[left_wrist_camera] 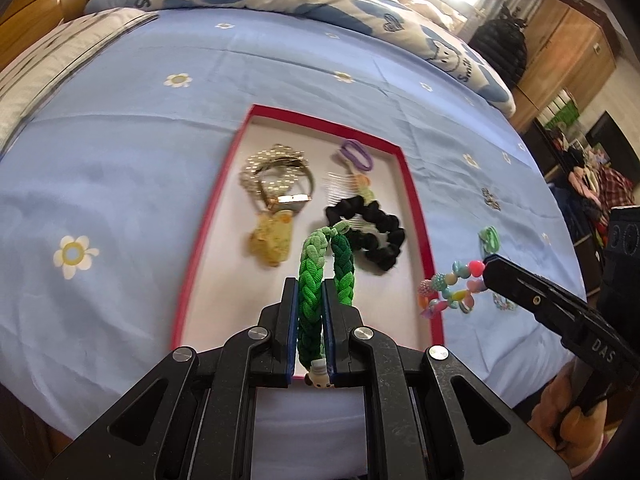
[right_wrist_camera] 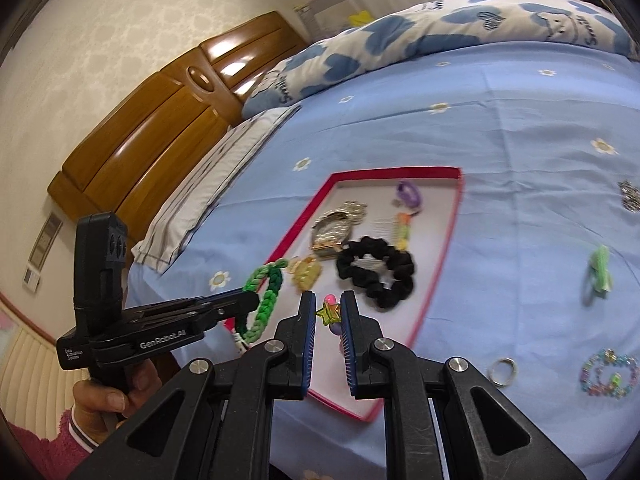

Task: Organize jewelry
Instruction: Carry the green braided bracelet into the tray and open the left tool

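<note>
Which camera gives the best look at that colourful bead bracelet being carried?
The left wrist view: the bead bracelet hangs whole from the right tool. The right wrist view shows only a star bead and pink bead between its own fingers.

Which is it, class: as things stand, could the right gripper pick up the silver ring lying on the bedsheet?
Probably not yet. The right gripper is shut on a beaded bracelet, so its jaws are full. The ring lies bare on the bedsheet close beside it, nothing covering it, so once emptied it likely could.

"GenRobot.AI" marks the left tool (right_wrist_camera: 250,300); "Smile" the quilt (right_wrist_camera: 440,36).
</note>
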`<state>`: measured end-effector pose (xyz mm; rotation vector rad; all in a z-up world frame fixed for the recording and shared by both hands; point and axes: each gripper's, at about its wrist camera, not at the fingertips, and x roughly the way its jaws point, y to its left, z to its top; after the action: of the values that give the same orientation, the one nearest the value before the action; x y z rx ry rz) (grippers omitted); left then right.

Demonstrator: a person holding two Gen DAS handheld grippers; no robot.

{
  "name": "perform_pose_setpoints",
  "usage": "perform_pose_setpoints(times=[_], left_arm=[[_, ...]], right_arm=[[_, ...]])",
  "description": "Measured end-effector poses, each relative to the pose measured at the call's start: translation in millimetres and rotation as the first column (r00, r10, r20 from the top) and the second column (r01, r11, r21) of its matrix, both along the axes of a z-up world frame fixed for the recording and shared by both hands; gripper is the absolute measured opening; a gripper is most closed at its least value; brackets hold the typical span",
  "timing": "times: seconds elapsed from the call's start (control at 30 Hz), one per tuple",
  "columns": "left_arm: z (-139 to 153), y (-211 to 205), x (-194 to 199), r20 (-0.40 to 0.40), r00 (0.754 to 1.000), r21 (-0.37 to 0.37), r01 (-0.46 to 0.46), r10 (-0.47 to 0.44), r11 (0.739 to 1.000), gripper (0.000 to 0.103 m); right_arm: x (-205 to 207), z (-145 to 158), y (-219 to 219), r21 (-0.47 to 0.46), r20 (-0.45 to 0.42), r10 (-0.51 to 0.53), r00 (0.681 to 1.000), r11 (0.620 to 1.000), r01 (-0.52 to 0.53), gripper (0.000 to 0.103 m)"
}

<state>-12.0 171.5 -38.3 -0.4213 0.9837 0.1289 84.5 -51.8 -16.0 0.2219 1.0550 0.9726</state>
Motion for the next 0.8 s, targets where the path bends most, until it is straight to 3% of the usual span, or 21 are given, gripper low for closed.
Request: perform_pose_setpoints(times=[0.37,0.8], left_arm=[[-23,20,7,-0.044,0.998,-0.013,-0.048,0.048,0.999,0.009],[-51,30,24,-0.108,0.992,0.010,-0.068,0.069,0.998,0.010]], right_arm=[[-4,-23,46,-0.025,-0.036,0.069,0.997,0.997,-0.070,0.012],[17,-69,40,-0.149,-0.085,0.025,0.996,0.988,-0.037,0.012]])
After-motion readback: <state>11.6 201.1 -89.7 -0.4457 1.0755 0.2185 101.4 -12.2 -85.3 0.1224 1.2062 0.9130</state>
